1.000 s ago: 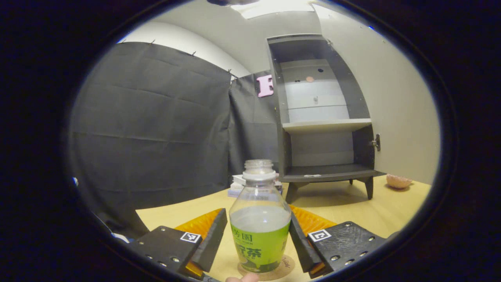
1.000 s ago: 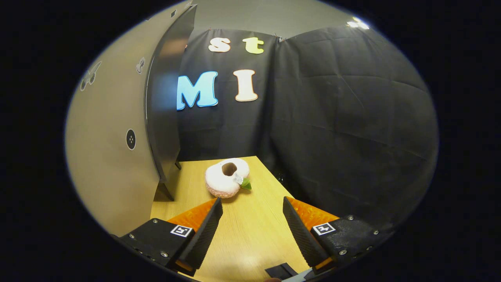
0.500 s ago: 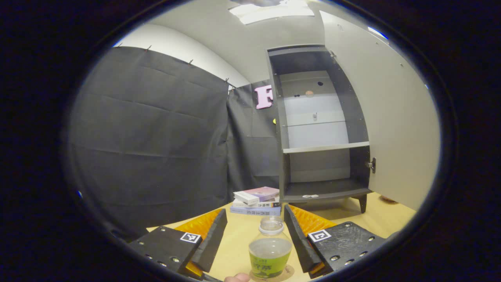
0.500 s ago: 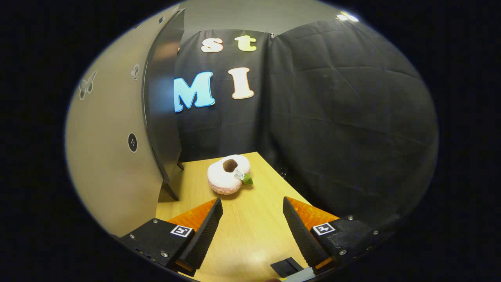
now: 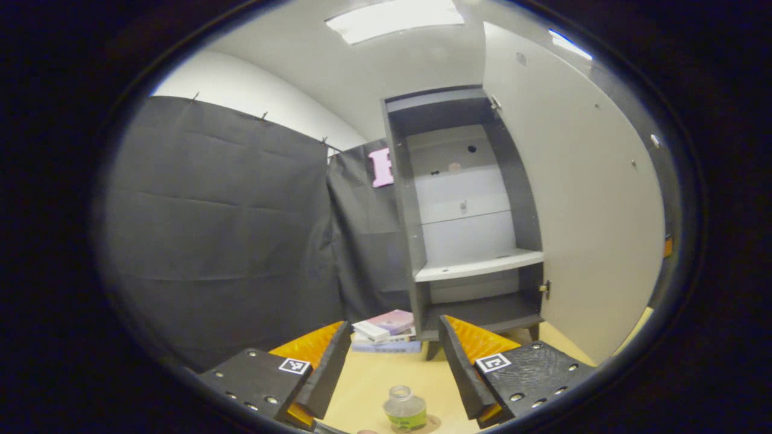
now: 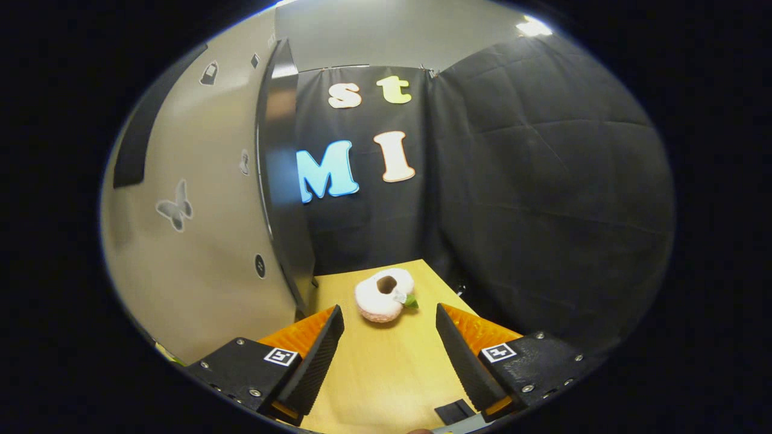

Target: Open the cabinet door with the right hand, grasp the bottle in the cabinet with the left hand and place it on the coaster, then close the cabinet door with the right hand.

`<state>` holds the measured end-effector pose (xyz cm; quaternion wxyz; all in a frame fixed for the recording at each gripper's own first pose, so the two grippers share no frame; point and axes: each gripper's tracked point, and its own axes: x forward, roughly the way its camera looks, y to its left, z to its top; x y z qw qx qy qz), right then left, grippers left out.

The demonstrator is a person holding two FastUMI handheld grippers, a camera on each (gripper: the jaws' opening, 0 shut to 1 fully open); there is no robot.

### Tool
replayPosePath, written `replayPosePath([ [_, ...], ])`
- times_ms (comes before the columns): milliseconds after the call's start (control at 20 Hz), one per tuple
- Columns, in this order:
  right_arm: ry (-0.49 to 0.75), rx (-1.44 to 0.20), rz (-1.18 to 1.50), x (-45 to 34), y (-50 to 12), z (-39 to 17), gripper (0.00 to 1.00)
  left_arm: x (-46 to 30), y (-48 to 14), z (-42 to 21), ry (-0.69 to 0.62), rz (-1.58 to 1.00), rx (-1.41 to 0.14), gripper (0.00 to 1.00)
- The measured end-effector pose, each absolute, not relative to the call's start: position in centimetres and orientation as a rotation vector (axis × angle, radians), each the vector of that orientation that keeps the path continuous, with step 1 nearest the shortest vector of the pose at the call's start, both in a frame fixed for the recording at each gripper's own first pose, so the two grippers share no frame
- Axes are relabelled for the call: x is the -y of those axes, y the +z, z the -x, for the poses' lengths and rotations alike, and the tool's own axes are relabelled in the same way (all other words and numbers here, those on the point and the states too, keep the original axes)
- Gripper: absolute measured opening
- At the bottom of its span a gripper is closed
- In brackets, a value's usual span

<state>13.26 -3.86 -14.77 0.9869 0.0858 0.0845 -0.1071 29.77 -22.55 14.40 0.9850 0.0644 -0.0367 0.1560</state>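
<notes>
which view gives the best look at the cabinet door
The left gripper view: the cabinet door stands swung open beside the empty shelves, its pale inner face showing whole. The right gripper view shows its pale butterfly-marked face and dark edge, close and cropped.

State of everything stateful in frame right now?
cabinet door: swung wide open
cabinet: shelves bare
bottle: upright on the coaster, no cap, free of both fingers
left gripper: open, above the bottle
right gripper: open, holding nothing
plush ring: lying on the table
</notes>
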Motion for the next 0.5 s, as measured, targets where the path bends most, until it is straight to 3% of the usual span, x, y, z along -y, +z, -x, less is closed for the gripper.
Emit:
replayPosePath([
  [50, -0.210, -0.164, -0.171, 3.5, -13.8, -12.8, 0.94, 23.2, 14.6, -29.9, 0.284, -0.107, 0.071, 0.92],
  [200, -0.208, -0.139, -0.147, 3.2, -11.3, -11.7, 0.95, 23.7, 15.6, -30.4, 0.240, -0.074, 0.051, 0.77],
  [300, -0.192, -0.092, -0.136, 3.0, -9.2, -11.5, 0.94, 25.2, 14.9, -31.6, 0.160, -0.036, 0.013, 0.97],
  [350, -0.201, -0.080, -0.125, 3.4, -8.4, -11.3, 0.94, 25.2, 14.8, -32.0, 0.151, -0.037, -0.005, 1.00],
  [400, -0.196, -0.067, -0.127, 3.4, -7.6, -11.0, 0.94, 25.1, 15.1, -32.0, 0.147, -0.048, -0.017, 0.93],
  [500, -0.176, -0.038, -0.151, 2.8, -5.6, -10.9, 0.94, 25.0, 16.8, -32.4, 0.140, -0.069, -0.013, 0.93],
])
